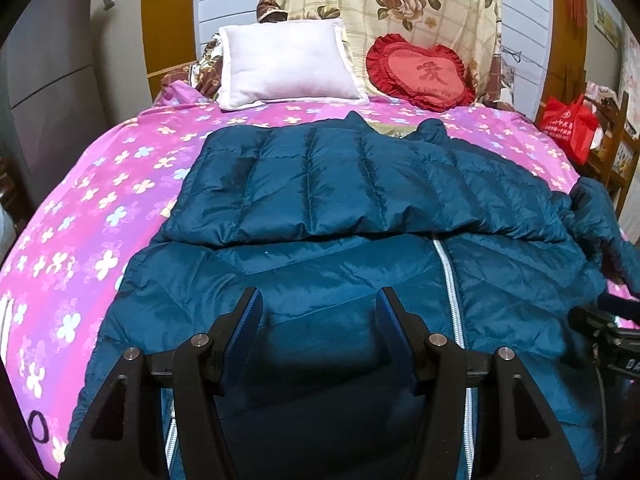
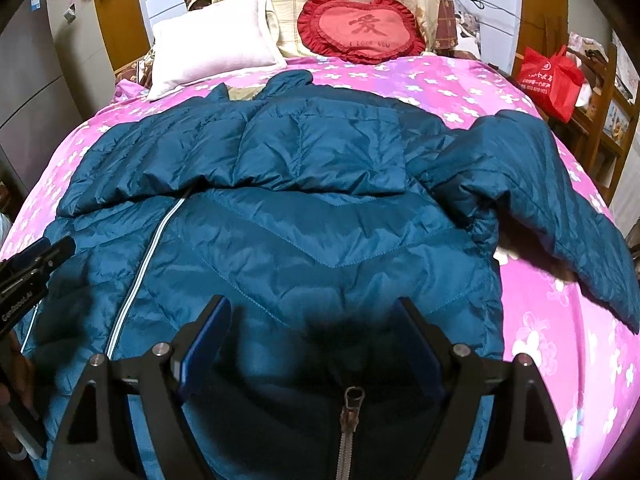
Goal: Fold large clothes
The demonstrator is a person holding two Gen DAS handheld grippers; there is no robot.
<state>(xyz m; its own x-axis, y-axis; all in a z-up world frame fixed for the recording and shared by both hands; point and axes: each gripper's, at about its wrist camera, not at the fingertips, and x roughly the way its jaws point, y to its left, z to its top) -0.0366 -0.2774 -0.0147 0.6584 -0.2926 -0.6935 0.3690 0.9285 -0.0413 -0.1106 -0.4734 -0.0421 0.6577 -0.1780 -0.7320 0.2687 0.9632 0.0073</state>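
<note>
A dark teal quilted puffer jacket [image 1: 360, 208] lies spread front-up on the pink flowered bed cover [image 1: 80, 208], collar toward the pillows. One sleeve is folded flat across the chest. In the right wrist view the jacket [image 2: 304, 216] shows its other sleeve [image 2: 560, 184] stretched out to the right over the cover. A white zipper [image 1: 452, 292] runs down the front. My left gripper [image 1: 318, 300] is open and empty just above the jacket's lower left part. My right gripper [image 2: 314, 310] is open and empty above the lower hem by the zipper pull [image 2: 354, 394].
A white pillow [image 1: 288, 64] and a red heart cushion [image 1: 420, 74] lean at the bed's head against a floral quilt [image 1: 384, 4]. A red bag [image 2: 550, 76] sits on wooden shelving at the right. A grey cabinet [image 1: 44, 80] stands left.
</note>
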